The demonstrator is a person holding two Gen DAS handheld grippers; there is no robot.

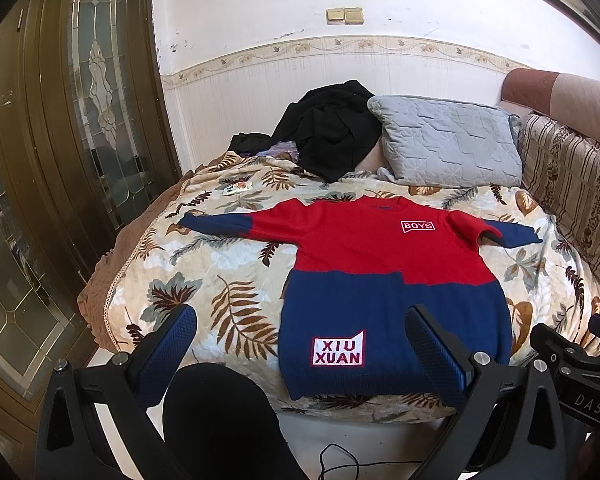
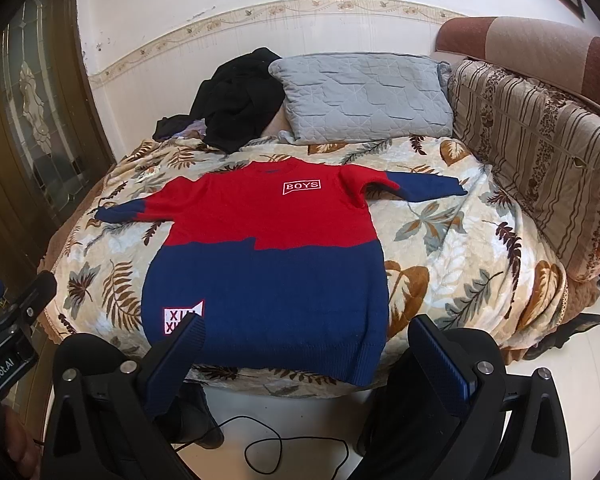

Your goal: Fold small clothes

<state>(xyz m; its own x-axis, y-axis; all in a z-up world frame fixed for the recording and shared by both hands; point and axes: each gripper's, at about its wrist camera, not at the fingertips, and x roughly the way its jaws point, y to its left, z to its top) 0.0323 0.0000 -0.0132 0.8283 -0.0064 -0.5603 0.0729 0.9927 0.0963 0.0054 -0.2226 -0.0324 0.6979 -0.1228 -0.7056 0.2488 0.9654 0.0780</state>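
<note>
One sweater (image 1: 380, 280) lies flat; two tools, left (image 1: 300, 344) and right (image 2: 304, 352), both agape

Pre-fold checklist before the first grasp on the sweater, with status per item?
1. Sweater lies flat, front up, on the leaf-print blanket: ok.
2. Both sleeves spread out sideways: ok, though the sleeve by the striped cushion shows a small fold at the shoulder.
3. Left gripper open, empty: ok.
4. Right gripper open, empty: ok.
5. Nothing lying on the sweater; black clothes and grey pillow sit beyond the collar: ok.
6. Hem reaches the blanket's near edge, so it may slip when pulled: cannot tell.
</note>
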